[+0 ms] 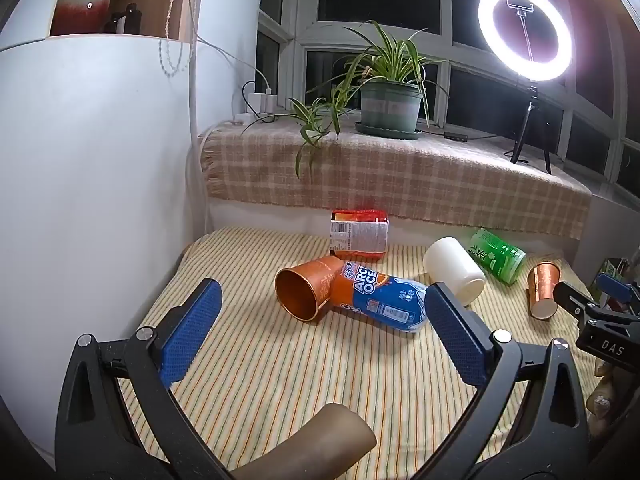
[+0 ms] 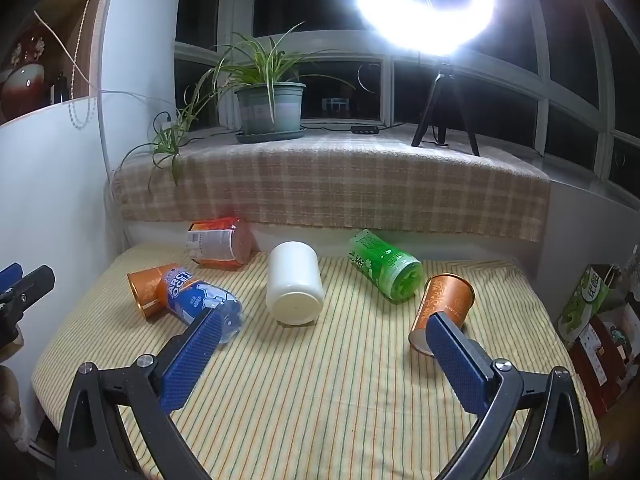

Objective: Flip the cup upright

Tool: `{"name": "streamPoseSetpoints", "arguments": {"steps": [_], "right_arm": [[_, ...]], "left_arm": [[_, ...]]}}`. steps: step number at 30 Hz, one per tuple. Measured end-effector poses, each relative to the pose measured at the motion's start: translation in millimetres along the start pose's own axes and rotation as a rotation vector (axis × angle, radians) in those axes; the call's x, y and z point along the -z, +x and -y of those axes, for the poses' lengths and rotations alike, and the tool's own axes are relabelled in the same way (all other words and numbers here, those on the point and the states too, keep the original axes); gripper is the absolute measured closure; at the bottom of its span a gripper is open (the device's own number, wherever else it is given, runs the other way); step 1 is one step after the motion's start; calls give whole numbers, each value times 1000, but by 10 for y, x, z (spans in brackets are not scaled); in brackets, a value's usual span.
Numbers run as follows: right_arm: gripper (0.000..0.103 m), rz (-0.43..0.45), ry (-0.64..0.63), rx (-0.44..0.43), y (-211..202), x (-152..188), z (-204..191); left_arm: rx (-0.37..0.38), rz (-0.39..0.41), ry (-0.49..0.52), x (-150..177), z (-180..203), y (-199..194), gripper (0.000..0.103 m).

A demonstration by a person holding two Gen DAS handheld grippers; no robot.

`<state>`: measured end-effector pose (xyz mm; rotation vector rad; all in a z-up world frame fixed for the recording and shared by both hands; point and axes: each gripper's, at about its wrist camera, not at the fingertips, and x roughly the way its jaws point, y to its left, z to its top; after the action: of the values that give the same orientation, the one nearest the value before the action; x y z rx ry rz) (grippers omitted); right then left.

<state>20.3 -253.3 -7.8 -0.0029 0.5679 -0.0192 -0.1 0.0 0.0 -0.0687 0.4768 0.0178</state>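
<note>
Several cups and bottles lie on their sides on a striped cloth table (image 1: 280, 380). An orange cup (image 1: 308, 290) lies with its mouth toward me, against a blue bottle (image 1: 384, 298); both also show in the right wrist view, the cup (image 2: 148, 288) and the bottle (image 2: 204, 300). A white cup (image 1: 454, 270) (image 2: 295, 282) lies in the middle. A second orange cup (image 1: 542, 288) (image 2: 442, 306) lies at the right. My left gripper (image 1: 320, 332) is open and empty, short of the first orange cup. My right gripper (image 2: 320, 356) is open and empty, with its right finger near the second orange cup.
A green bottle (image 2: 384, 266) and a red-labelled jar (image 2: 220, 242) lie near the back. A checked cloth ledge (image 2: 332, 184) holds a potted plant (image 2: 272, 108) and a ring light (image 2: 426, 4). A white wall (image 1: 92, 180) stands at the left. Boxes (image 2: 596, 320) stand at the right.
</note>
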Motion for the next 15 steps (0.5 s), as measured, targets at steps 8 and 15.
{"name": "streamPoseSetpoints", "arguments": {"steps": [8,15], "right_arm": [[0,-8,-6,0,24,0,12],[0,-9,-13,0,82,8,9]], "left_arm": [[-6,-1,3,1,-2,-5,0],[-5,-1,0,38,6,41,0]]}}
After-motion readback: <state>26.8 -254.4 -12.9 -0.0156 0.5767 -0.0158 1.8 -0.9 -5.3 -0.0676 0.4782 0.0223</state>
